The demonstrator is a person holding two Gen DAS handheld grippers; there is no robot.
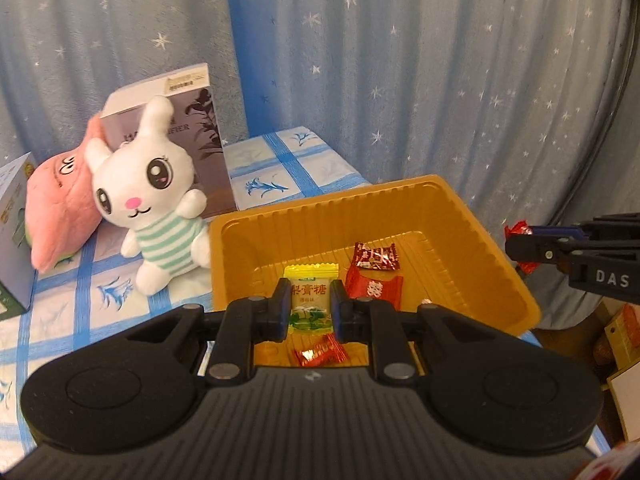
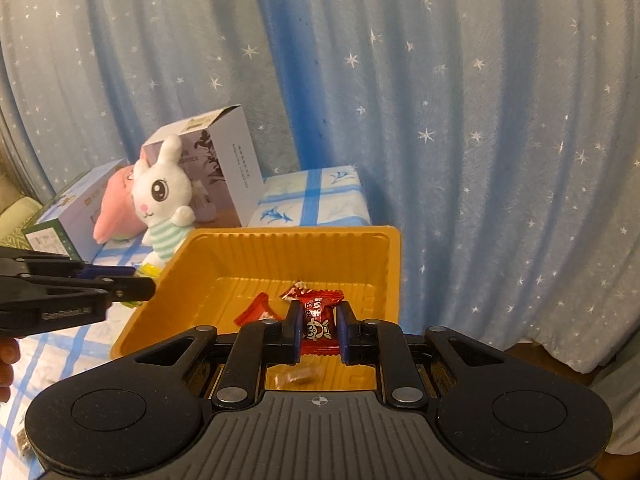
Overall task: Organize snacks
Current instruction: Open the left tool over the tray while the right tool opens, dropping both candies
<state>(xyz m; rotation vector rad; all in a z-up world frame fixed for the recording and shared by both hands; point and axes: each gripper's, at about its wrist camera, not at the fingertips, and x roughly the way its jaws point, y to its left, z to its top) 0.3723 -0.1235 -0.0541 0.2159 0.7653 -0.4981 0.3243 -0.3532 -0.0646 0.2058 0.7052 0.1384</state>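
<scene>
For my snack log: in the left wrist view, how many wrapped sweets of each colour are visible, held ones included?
Red sweets: 4 (three in the tray, one in the right gripper)
Yellow sweet: 1 (in the left gripper)
Total: 5

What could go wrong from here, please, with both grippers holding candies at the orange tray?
1. The left gripper grips the yellow candy over the orange tray's near rim; released now, it might land outside.
2. The right gripper, holding a red candy, could nudge the light-looking tray, which sits near the table edge.
</scene>
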